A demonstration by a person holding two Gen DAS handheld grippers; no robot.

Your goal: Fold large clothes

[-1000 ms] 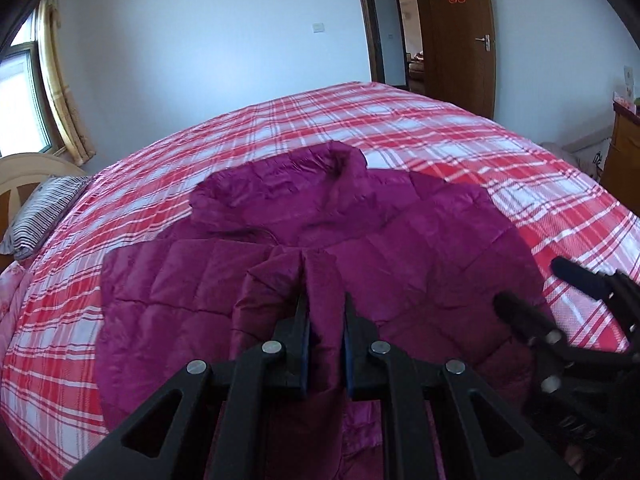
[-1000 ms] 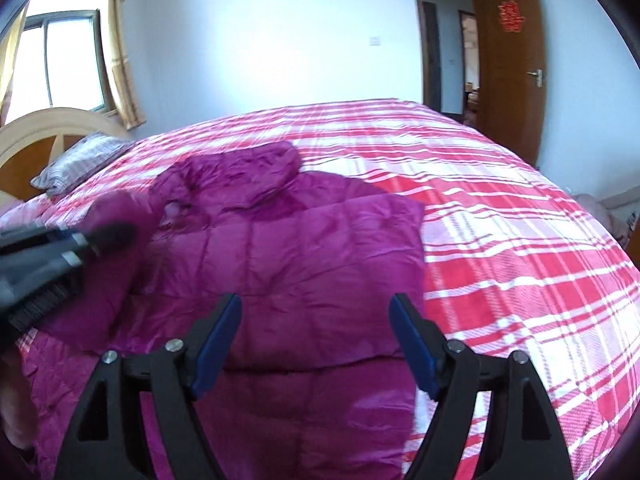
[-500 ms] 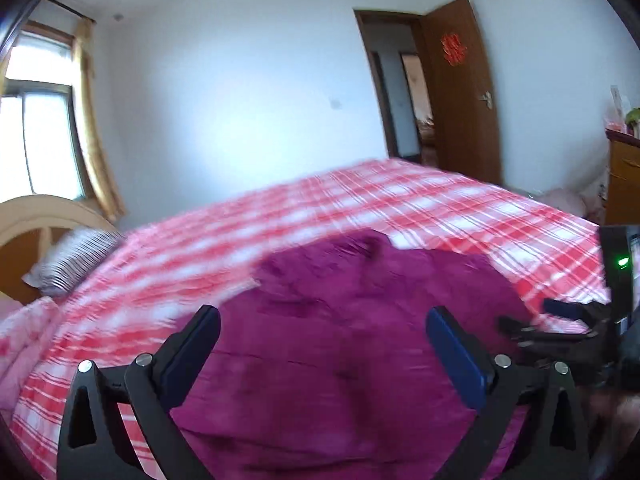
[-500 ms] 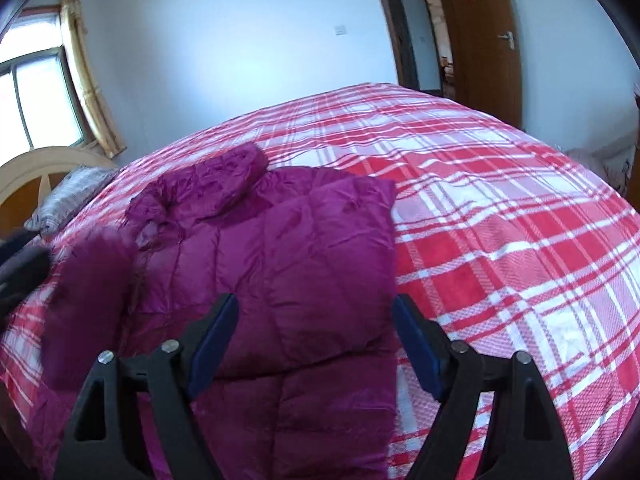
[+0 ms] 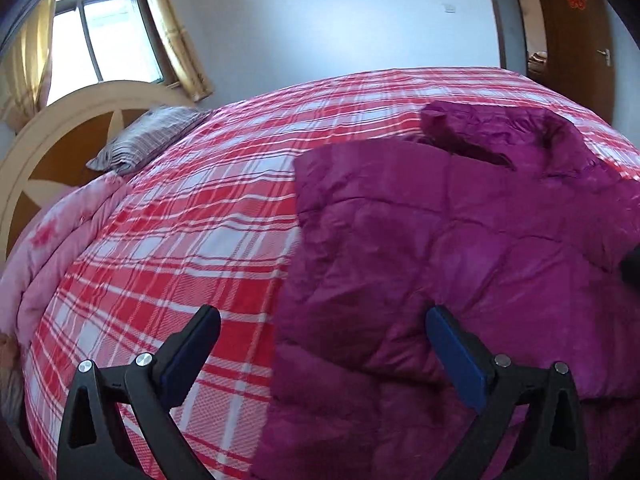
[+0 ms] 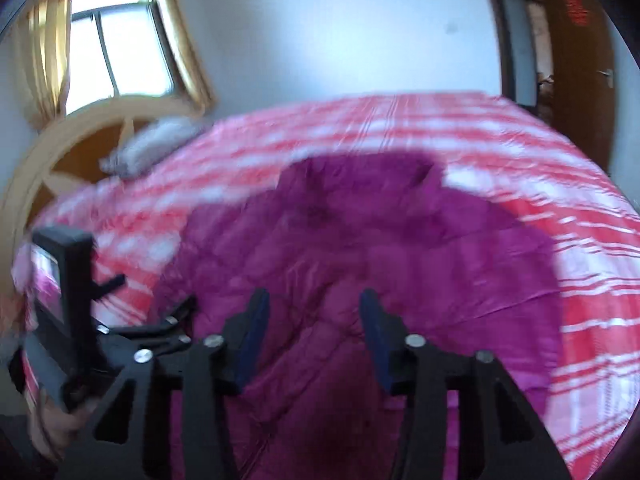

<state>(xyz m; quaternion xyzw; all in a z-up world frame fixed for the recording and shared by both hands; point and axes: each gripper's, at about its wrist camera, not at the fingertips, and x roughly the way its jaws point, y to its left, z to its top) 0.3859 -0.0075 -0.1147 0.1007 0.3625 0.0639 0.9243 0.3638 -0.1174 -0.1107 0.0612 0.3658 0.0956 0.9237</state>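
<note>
A large magenta quilted jacket (image 5: 460, 248) lies flat on the red plaid bed (image 5: 192, 216), its collar at the far end and its sides folded in. My left gripper (image 5: 320, 320) is open and empty, over the jacket's near left edge. In the blurred right wrist view the jacket (image 6: 360, 248) fills the middle. My right gripper (image 6: 312, 308) is open and empty above the jacket's lower half. The left gripper's body (image 6: 80, 320) shows at the left of that view.
A striped pillow (image 5: 148, 140) lies by the curved wooden headboard (image 5: 52, 128) at the far left, under a window (image 5: 104, 40). A folded pink quilt (image 5: 48, 240) lines the bed's left edge. A brown door (image 5: 576, 32) stands open at the far right.
My left gripper let go of the jacket sleeve, opened wide and swung to the left. My right gripper moved left over the jacket and its jaws narrowed a little.
</note>
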